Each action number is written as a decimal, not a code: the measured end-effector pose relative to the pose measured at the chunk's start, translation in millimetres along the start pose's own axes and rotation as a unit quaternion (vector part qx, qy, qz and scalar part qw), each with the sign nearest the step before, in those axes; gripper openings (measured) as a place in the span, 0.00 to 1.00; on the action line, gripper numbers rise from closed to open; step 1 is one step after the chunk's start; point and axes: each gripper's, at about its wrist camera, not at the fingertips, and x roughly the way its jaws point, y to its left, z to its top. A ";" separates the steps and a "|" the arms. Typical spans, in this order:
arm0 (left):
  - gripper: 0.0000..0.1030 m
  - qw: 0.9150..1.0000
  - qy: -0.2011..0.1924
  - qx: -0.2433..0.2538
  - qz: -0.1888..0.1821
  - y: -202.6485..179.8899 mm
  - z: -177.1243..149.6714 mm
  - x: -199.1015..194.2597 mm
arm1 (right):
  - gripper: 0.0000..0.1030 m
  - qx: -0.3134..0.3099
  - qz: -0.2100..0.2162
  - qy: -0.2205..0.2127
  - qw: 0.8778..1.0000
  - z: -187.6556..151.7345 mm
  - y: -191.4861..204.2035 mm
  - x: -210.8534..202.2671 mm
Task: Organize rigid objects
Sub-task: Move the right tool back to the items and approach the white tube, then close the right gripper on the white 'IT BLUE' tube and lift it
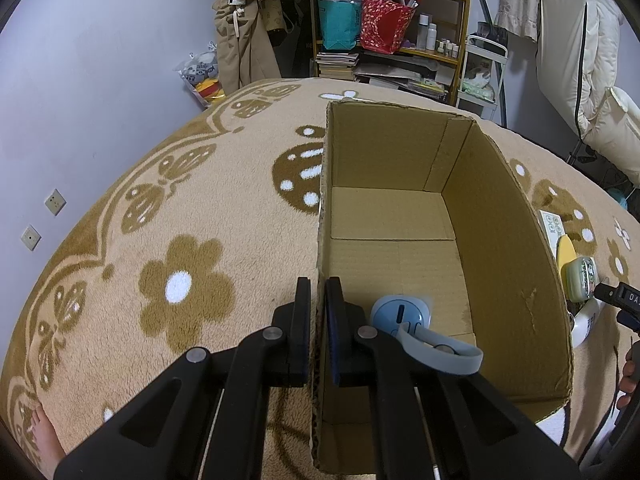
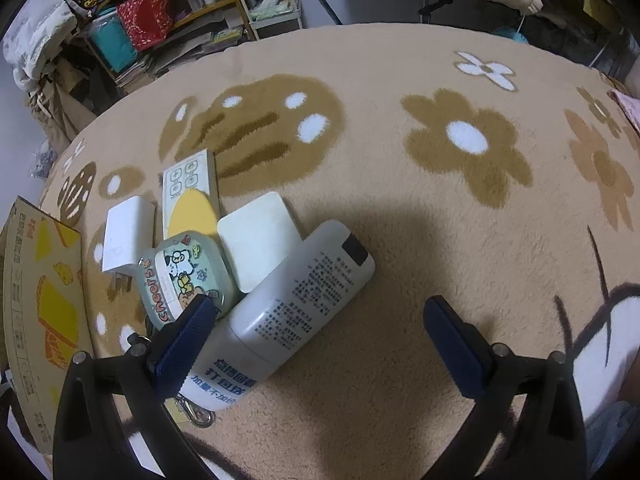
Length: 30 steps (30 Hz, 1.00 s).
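Left gripper is clamped narrow on the left wall of the open cardboard box, one pad outside and one inside, steadying it on the flower-patterned rug. Right gripper stands wide and empty above the pile of loose items just beside the box: a white printed bottle lying on its side, a pale green cartoon-printed case, a white adapter, a white square piece and a remote under a yellow oval thing. One blue device with a grey strap already lies in the box. Judged step: picking the next item, most likely the bottle, which sits nearest the open jaws; the move calls for centring over its body, since it now lies off toward the left pad. A keyring below the bottle is half hidden, and the yellow thing's identity cannot be made out.
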 end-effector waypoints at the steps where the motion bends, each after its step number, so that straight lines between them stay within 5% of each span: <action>1: 0.08 1.000 0.000 0.000 0.000 0.0 0.2 -0.2 | 1.00 -0.005 -0.002 0.002 1.000 -0.4 1.8 0.0; 14: 0.08 1.000 0.000 0.000 0.000 0.0 0.0 0.1 | 1.00 0.000 0.010 0.035 0.999 1.3 0.7 3.3; 19: 0.08 1.000 0.000 0.000 0.000 0.1 0.0 0.0 | 0.77 0.038 0.074 0.042 0.996 1.5 -1.0 6.4; 26: 0.08 1.000 0.000 0.001 0.000 1.0 -0.3 0.9 | 0.76 0.084 0.135 0.070 0.985 -4.4 0.1 20.4; 30: 0.08 1.000 0.000 0.001 0.000 0.8 -0.3 0.9 | 0.51 0.075 0.121 0.049 0.989 -4.8 3.6 13.4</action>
